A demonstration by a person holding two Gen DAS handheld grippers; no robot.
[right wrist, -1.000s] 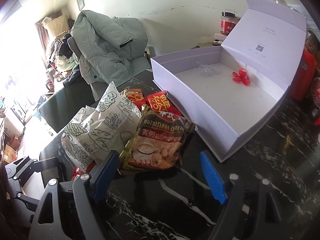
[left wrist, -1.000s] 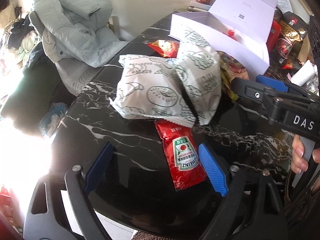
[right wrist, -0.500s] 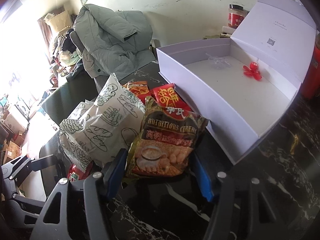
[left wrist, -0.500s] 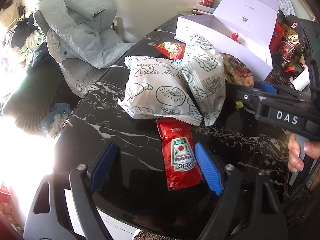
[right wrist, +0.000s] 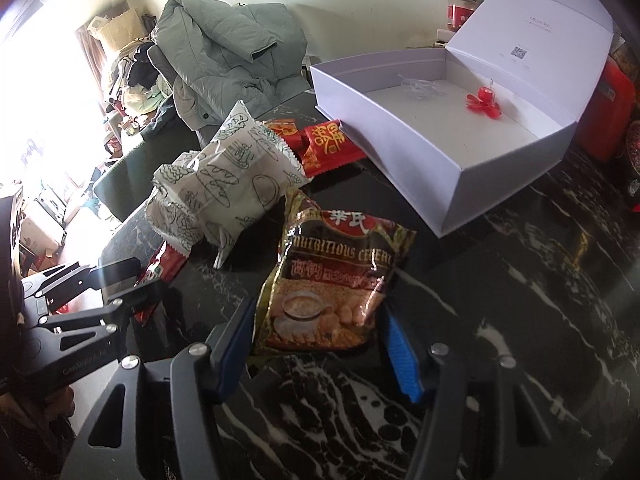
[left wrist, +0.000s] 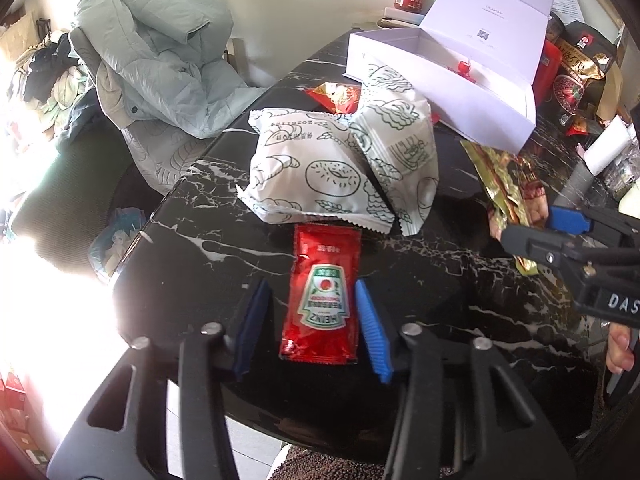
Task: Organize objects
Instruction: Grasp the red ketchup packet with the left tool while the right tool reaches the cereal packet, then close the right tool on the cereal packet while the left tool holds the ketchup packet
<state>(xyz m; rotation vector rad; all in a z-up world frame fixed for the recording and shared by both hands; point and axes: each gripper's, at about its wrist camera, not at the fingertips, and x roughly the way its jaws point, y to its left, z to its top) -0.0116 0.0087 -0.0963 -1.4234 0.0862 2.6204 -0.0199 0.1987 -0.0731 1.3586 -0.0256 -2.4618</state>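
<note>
Your left tool just closed around the ketchup packet on the tabletop, right tool narrowed, straddling the cereal bag.

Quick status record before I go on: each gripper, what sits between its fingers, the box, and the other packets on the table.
left gripper: jaws just closing, ketchup sachet between them; contact unclear
right gripper: straddles lower end of cereal packet; grip unclear
white box: lid open, small red item inside
bread packets: two, leaning together beyond the sachet
red packets: beside the box
table: black marble
</note>
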